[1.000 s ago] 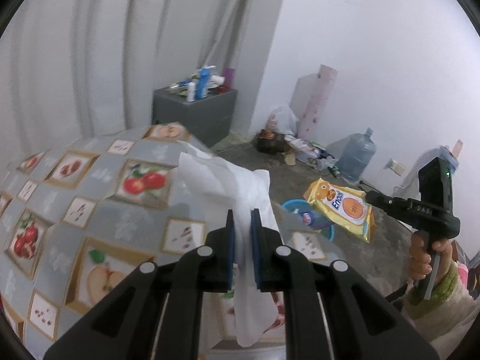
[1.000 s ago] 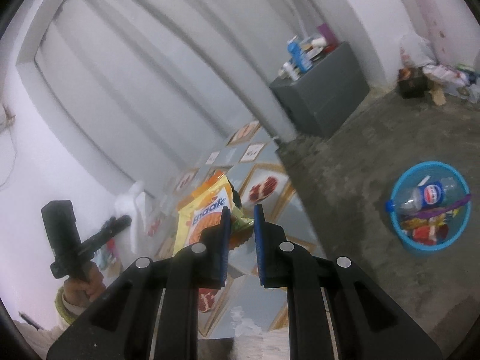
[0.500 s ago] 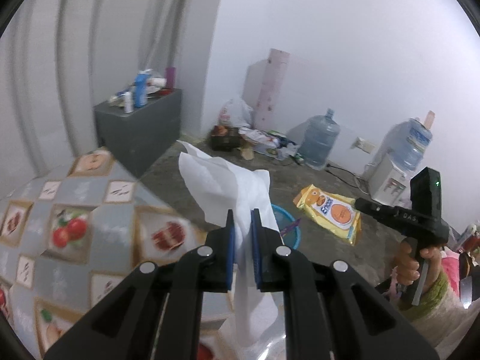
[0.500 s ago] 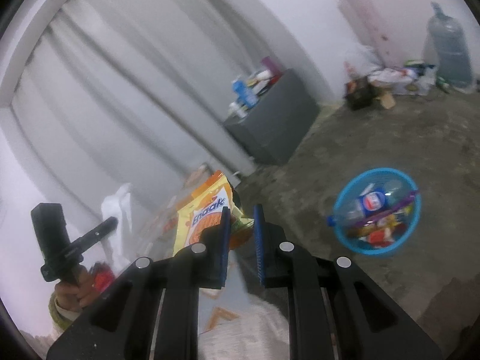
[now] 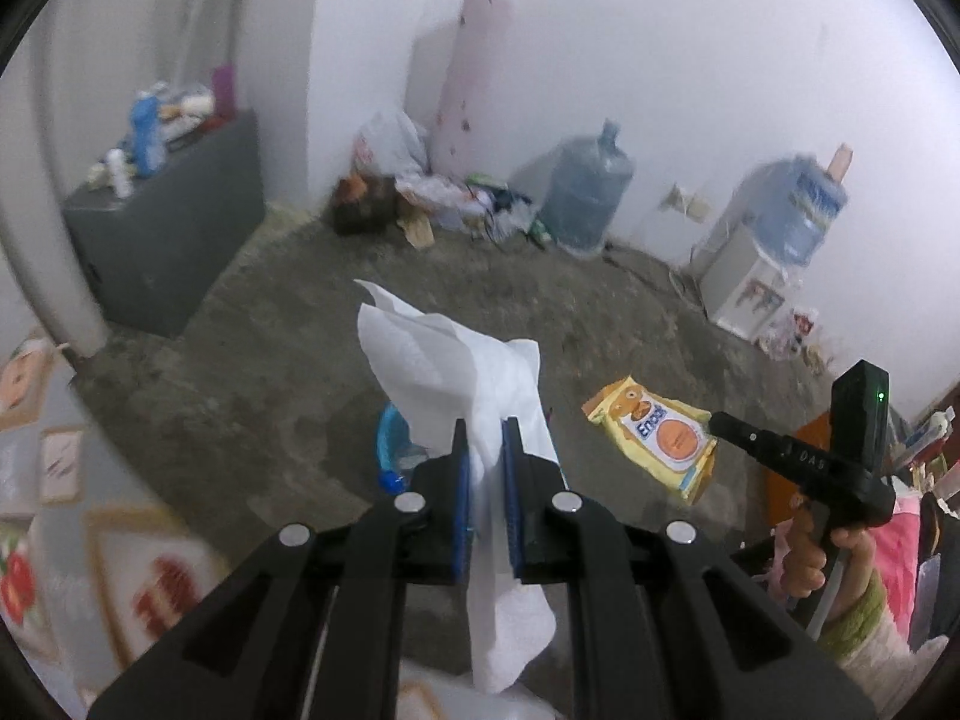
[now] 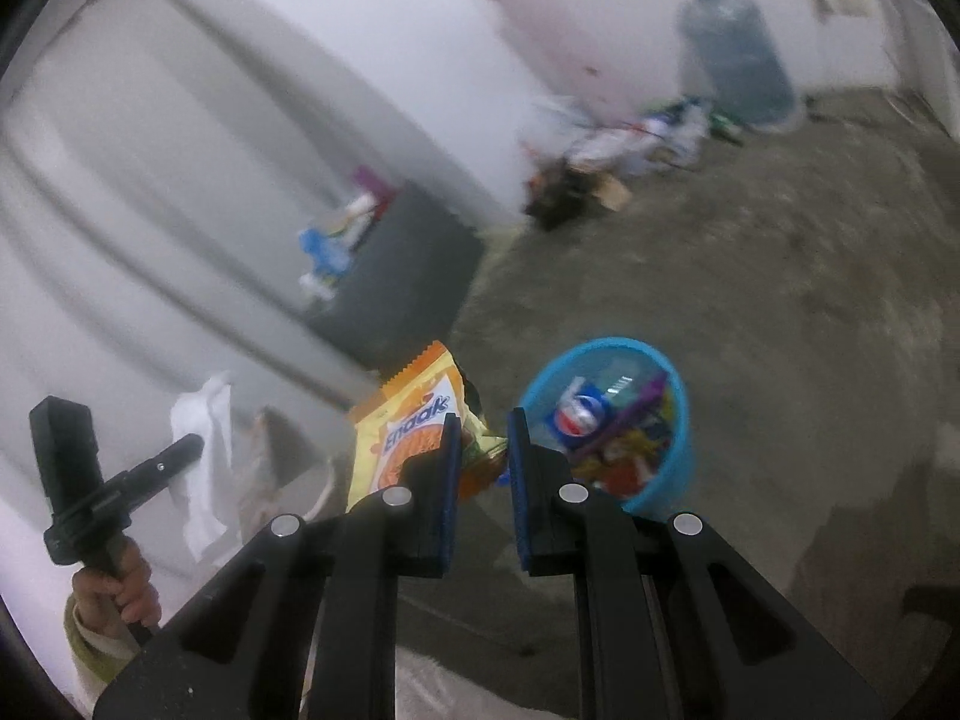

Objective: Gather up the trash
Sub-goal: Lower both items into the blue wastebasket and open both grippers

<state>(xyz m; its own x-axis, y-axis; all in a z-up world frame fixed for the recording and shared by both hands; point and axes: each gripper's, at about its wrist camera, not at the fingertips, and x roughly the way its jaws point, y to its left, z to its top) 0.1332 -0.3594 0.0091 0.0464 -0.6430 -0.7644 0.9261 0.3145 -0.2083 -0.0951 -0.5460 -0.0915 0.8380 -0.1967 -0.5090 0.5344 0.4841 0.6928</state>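
My left gripper is shut on a white paper tissue and holds it in the air above the floor, over the blue basket, which the tissue mostly hides. My right gripper is shut on a yellow-orange snack packet and holds it up just left of the blue basket. The basket stands on the concrete floor with a plastic bottle and wrappers in it. The right gripper with the packet shows in the left wrist view, and the left gripper with the tissue in the right wrist view.
A table with a fruit-print cloth lies at lower left. A grey cabinet with bottles stands by the curtain. A pile of bags, a water jug and a water dispenser line the far wall.
Both grippers have swung away from the table toward the floor and the blue basket, each still holding its item. The basket is now closer to both.
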